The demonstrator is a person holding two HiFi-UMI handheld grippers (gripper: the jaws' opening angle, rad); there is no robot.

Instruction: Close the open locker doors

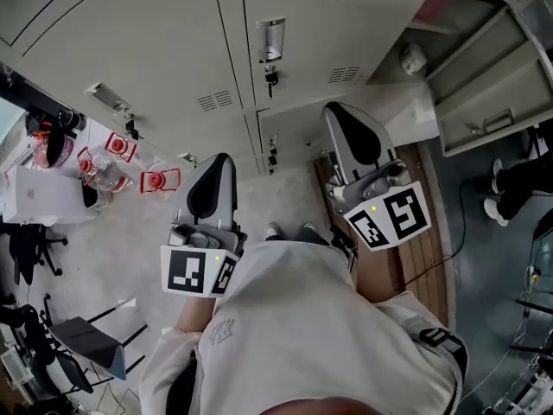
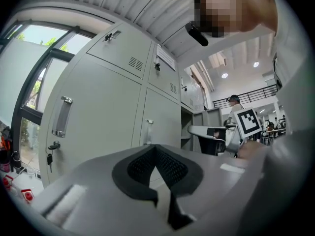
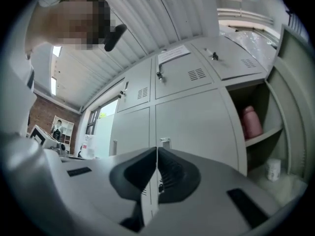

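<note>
A bank of pale grey lockers [image 1: 173, 50] stands in front of me, most doors shut. At the right one locker stands open [image 1: 415, 33], its door [image 1: 484, 85] swung out. Inside it, a pink bottle [image 3: 251, 122] sits on a shelf and a small white cup [image 3: 272, 170] below it. My left gripper [image 1: 218, 164] is shut and holds nothing, facing the closed doors [image 2: 98, 117]; the open locker [image 2: 189, 127] lies to its right. My right gripper [image 1: 335, 111] is shut and holds nothing, short of the closed door [image 3: 192, 122] beside the open compartment. Neither gripper touches a door.
Keys hang in some locks [image 1: 270, 78]. Red-capped items [image 1: 160, 180] lie on the floor at the left, near a table with a white laptop [image 1: 39, 193] and a chair [image 1: 30, 245]. A wooden board [image 1: 419, 240] lies at the right. A seated person's legs [image 1: 518, 180] are at the far right.
</note>
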